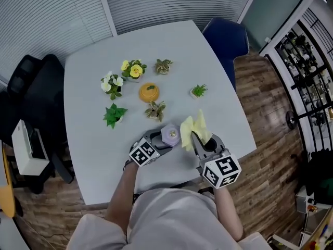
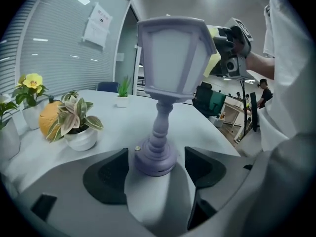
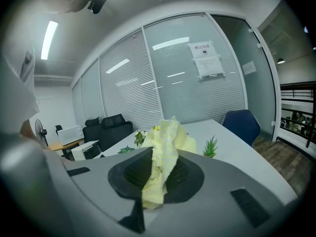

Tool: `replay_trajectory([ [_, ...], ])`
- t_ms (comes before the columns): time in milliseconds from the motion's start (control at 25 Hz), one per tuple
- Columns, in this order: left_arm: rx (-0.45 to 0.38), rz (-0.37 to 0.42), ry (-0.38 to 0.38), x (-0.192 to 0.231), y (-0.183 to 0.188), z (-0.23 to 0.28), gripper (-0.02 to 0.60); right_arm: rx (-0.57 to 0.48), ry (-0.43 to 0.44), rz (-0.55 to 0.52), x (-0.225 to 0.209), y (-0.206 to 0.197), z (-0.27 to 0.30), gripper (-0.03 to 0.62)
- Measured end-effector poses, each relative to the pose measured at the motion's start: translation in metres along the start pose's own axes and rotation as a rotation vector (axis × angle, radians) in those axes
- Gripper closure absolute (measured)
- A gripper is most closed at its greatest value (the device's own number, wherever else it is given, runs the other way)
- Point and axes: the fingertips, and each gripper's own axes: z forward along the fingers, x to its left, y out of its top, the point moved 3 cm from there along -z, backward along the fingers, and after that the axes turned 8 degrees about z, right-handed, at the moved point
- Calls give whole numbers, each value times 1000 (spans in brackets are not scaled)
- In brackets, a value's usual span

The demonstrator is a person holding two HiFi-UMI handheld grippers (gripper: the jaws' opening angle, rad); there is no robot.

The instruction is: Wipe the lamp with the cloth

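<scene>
A lilac lantern-shaped lamp point(image 1: 171, 135) stands upright near the front edge of the white table point(image 1: 88, 139). My left gripper point(image 1: 158, 139) is open, with its jaws on either side of the lamp's round base point(image 2: 155, 158) and a small gap showing at the right pad. My right gripper point(image 1: 196, 139) is shut on a yellow cloth point(image 1: 193, 128), held just right of the lamp's top. In the left gripper view the cloth point(image 2: 213, 53) sits against the lampshade point(image 2: 170, 58). The cloth point(image 3: 165, 149) hangs crumpled between the right gripper's point(image 3: 160, 174) pads.
Small potted plants stand behind the lamp: a variegated one point(image 1: 155, 110), yellow flowers point(image 1: 134, 70), white flowers point(image 1: 112, 84), a green one point(image 1: 114, 114) and a spiky one point(image 1: 198, 90). An orange ornament point(image 1: 149, 91) sits among them. A blue chair point(image 1: 226, 38) is at the far right corner.
</scene>
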Motion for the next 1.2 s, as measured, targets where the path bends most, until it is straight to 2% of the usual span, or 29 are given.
replay_trajectory([
  [280, 32, 58, 4, -1, -5, 3, 239, 24, 25, -22, 3, -4, 9, 546],
  [440, 17, 67, 34, 6, 0, 1, 239, 34, 26, -31, 2, -4, 14, 546],
  [640, 25, 123, 11, 9, 6, 3, 239, 51, 35, -34, 3, -6, 17, 546],
  [760, 60, 150, -14, 5, 2, 10, 239, 63, 40, -40, 3, -8, 21, 546],
  [920, 111, 207, -13, 1, -4, 13, 264, 77, 39, -57, 3, -7, 26, 546],
  [1200, 105, 214, -11, 3, -3, 14, 267, 141, 47, -121, 4, -20, 38, 546],
])
